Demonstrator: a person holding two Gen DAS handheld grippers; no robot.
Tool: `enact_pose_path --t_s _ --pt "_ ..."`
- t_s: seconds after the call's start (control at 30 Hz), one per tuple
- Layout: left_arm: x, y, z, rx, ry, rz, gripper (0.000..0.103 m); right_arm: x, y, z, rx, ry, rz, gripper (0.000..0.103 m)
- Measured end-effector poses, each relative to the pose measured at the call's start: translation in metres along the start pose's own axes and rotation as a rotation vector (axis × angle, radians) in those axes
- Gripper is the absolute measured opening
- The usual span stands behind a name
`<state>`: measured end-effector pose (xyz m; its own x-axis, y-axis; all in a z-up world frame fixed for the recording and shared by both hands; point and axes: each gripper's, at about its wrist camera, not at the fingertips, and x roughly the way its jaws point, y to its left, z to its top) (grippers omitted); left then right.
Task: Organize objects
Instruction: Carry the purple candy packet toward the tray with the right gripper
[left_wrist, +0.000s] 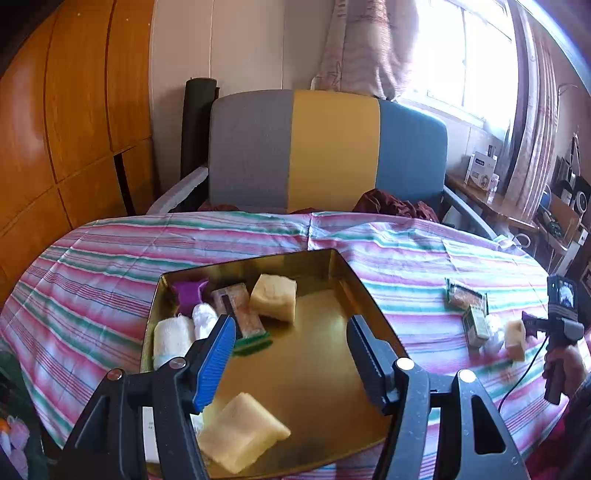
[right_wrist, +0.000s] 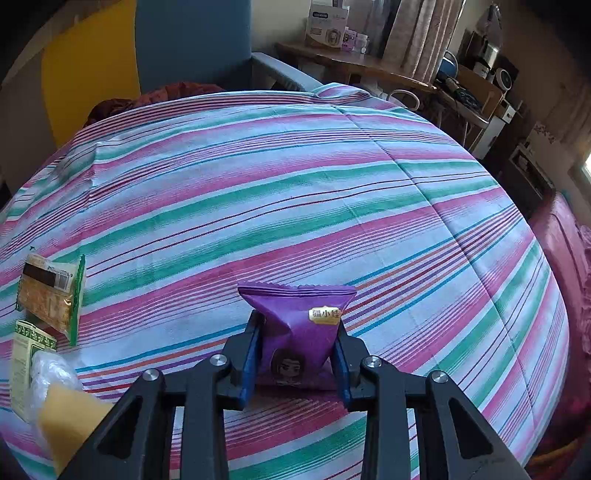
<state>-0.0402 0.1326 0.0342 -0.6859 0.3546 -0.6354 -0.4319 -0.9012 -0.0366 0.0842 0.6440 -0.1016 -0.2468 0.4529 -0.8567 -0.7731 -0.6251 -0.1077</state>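
Purple snack packet (right_wrist: 301, 332) sat pinched in my right gripper (right_wrist: 295, 354) near the tabletop's right edge; left gripper (left_wrist: 291, 350) gaped empty above the gold tin (left_wrist: 332, 258). I judged a level carry best, releasing low inside.

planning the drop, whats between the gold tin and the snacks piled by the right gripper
Only bare striped cloth lies between the gold tin and the snack pile, as the left wrist view shows.

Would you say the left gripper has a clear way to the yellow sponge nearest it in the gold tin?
Probably yes: the left gripper is open and empty above the tin, and nothing covers that sponge.
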Motion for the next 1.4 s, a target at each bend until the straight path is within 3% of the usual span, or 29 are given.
enact_pose_path --t_s 0.5,0.8,1.1,1.23,1.4 --pt "0.0 0.02 -0.025 -0.02 0.047 -0.001 0.063 -0.014 0.012 -0.012 0.025 0.042 0.082 0.033" --pt "0.001 0.033 -0.03 -0.049 0.059 -0.009 0.063 -0.075 0.035 -0.011 -0.034 -0.062 0.159 0.033" --pt "0.002 0.059 -0.037 -0.098 0.073 0.003 0.063 -0.167 0.146 -0.017 -0.288 -0.212 0.348 0.033" --pt "0.003 0.073 -0.041 -0.127 0.083 0.01 0.063 -0.191 0.221 -0.033 -0.433 -0.212 0.462 0.033" --pt "0.006 0.086 -0.044 -0.156 0.097 0.009 0.063 -0.202 0.309 -0.054 -0.592 -0.2 0.541 0.033"
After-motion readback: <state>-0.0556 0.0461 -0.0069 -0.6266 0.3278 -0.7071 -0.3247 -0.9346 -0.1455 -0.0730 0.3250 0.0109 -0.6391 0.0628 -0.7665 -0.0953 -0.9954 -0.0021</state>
